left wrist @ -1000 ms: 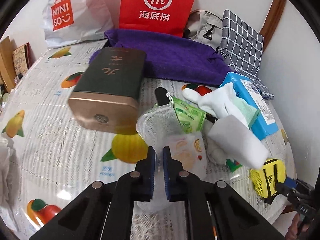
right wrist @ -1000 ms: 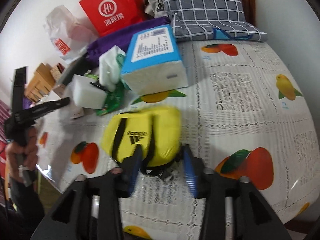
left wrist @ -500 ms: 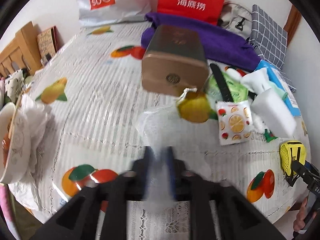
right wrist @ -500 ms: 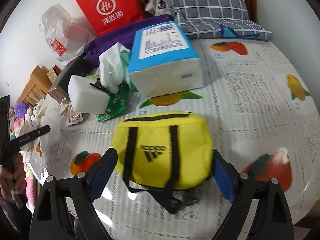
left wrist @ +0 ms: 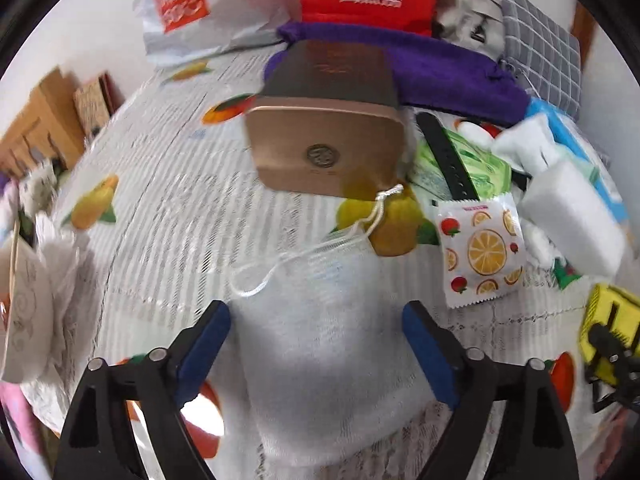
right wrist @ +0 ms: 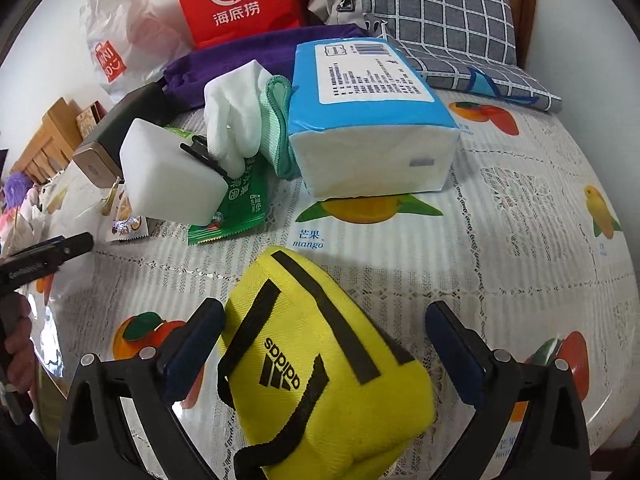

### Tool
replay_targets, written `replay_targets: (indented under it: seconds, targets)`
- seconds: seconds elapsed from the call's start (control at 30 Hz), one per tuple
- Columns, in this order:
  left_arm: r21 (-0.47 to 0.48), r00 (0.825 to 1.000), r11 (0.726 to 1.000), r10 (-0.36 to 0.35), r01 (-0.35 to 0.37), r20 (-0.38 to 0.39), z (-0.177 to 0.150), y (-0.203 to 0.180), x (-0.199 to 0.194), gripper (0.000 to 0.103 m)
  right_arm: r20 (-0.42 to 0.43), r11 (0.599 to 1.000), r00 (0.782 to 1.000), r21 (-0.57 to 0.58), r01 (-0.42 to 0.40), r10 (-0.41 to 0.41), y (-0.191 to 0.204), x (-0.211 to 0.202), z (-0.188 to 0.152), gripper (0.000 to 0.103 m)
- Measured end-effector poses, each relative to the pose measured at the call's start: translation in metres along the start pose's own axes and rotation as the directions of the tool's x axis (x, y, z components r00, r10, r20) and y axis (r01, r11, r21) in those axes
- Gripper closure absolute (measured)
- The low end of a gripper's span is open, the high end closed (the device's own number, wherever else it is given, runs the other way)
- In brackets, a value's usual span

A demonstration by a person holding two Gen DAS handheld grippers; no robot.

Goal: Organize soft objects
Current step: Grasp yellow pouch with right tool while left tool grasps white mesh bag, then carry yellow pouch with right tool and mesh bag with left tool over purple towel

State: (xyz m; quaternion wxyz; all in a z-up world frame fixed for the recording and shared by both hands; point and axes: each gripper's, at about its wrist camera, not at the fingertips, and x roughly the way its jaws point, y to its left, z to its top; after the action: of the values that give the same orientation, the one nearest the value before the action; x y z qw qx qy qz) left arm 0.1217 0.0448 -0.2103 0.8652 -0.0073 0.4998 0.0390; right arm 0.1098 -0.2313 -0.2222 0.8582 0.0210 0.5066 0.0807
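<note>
A white mesh drawstring pouch (left wrist: pixel 320 320) lies on the fruit-print tablecloth between the wide-open jaws of my left gripper (left wrist: pixel 316 324), which is not gripping it. A yellow Adidas pouch (right wrist: pixel 320 360) lies on the cloth between the wide-open jaws of my right gripper (right wrist: pixel 324 320); it also shows in the left wrist view (left wrist: pixel 608 332). White gloves (right wrist: pixel 236 112), a white sponge block (right wrist: pixel 172 176), a blue tissue pack (right wrist: pixel 368 116) and a purple towel (left wrist: pixel 440 68) lie further back.
A bronze and dark tin box (left wrist: pixel 328 120) lies behind the mesh pouch. An orange-print sachet (left wrist: pixel 480 248), a green packet (right wrist: pixel 236 208), a red bag (right wrist: pixel 236 0), a Miniso bag (left wrist: pixel 184 12) and a grey checked cushion (right wrist: pixel 440 12) are around. A bowl (left wrist: pixel 24 312) sits at the left table edge.
My left gripper pulled the mesh pouch back toward the near edge, then opened and let it go. My right gripper opened off the yellow pouch, which now lies tilted between its jaws.
</note>
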Motion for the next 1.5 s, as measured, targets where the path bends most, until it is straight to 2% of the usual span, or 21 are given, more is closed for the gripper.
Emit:
replay_targets:
  seconds: [0.07,0.13,0.17,0.2,0.23,0.27,0.33,0.37,0.4,0.5,0.57,0.77,1.03,1.27,1.5]
  targets:
    - [0.009,1.0,1.0,-0.002,0.002,0.016,-0.002,-0.004,-0.001,0.017,0.005,1.0,1.0,-0.009,-0.004,0.004,0.0,-0.001,-0.002,0.004]
    - [0.026,1.0,1.0,-0.015,0.014,0.025,-0.002,-0.006,-0.004,0.034,0.016,1.0,1.0,-0.023,-0.008,0.008,0.0,-0.003,-0.005,0.009]
    - [0.041,0.999,0.999,-0.021,0.02,0.03,-0.003,-0.008,-0.007,0.039,0.019,1.0,1.0,-0.026,-0.016,0.017,0.0,-0.005,-0.006,0.016]
    - [0.049,0.999,0.998,-0.025,0.024,0.033,-0.003,-0.01,-0.008,0.051,0.021,0.999,0.999,-0.029,-0.027,0.027,0.0,-0.007,-0.007,0.026]
    - [0.057,0.999,0.998,-0.028,0.026,0.034,-0.004,-0.012,-0.01,0.064,0.023,0.999,0.999,-0.03,-0.045,0.046,0.0,-0.01,-0.008,0.032]
    - [0.065,0.999,0.997,-0.035,0.032,0.033,-0.004,-0.015,-0.012,0.07,0.023,0.998,0.998,-0.029,-0.057,0.058,0.0,-0.011,-0.009,0.042]
    - [0.074,0.999,0.996,-0.042,0.04,0.024,-0.005,-0.018,-0.014,0.091,0.014,0.995,0.995,-0.032,-0.096,0.096,0.0,-0.015,-0.011,0.066]
    - [0.076,0.999,0.996,-0.048,0.047,0.019,-0.006,-0.019,-0.016,0.094,0.011,0.993,0.994,-0.031,-0.113,0.113,0.001,-0.016,-0.01,0.074]
    - [0.073,0.998,0.996,-0.056,0.055,0.015,-0.005,-0.018,-0.014,0.096,0.009,0.992,0.992,-0.03,-0.126,0.126,0.001,-0.018,-0.01,0.074]
    - [0.046,0.995,0.994,-0.101,0.101,0.003,-0.006,-0.012,-0.018,0.098,0.024,0.993,0.993,-0.042,-0.111,0.112,0.001,-0.025,-0.012,0.078]
    - [0.028,0.993,0.992,-0.119,0.119,0.008,-0.006,-0.007,-0.024,0.098,0.033,0.991,0.99,-0.022,-0.134,0.135,-0.003,-0.03,-0.011,0.079]
    - [-0.003,0.989,0.99,-0.14,0.14,0.05,0.008,0.006,-0.049,0.098,0.101,0.991,0.986,-0.01,-0.136,0.136,-0.01,-0.057,0.005,0.081]
    - [-0.003,0.985,0.99,-0.139,0.14,0.106,0.039,0.008,-0.074,0.098,0.173,0.992,0.977,-0.04,-0.116,0.122,-0.012,-0.083,0.042,0.087]
    - [0.001,0.982,0.99,-0.143,0.144,0.125,0.058,0.007,-0.08,0.098,0.155,0.989,0.977,-0.034,-0.143,0.147,-0.013,-0.079,0.056,0.088]
    - [-0.006,0.982,0.991,-0.133,0.135,0.133,0.083,0.006,-0.08,0.098,0.213,0.988,0.965,-0.048,-0.149,0.156,-0.011,-0.101,0.087,0.088]
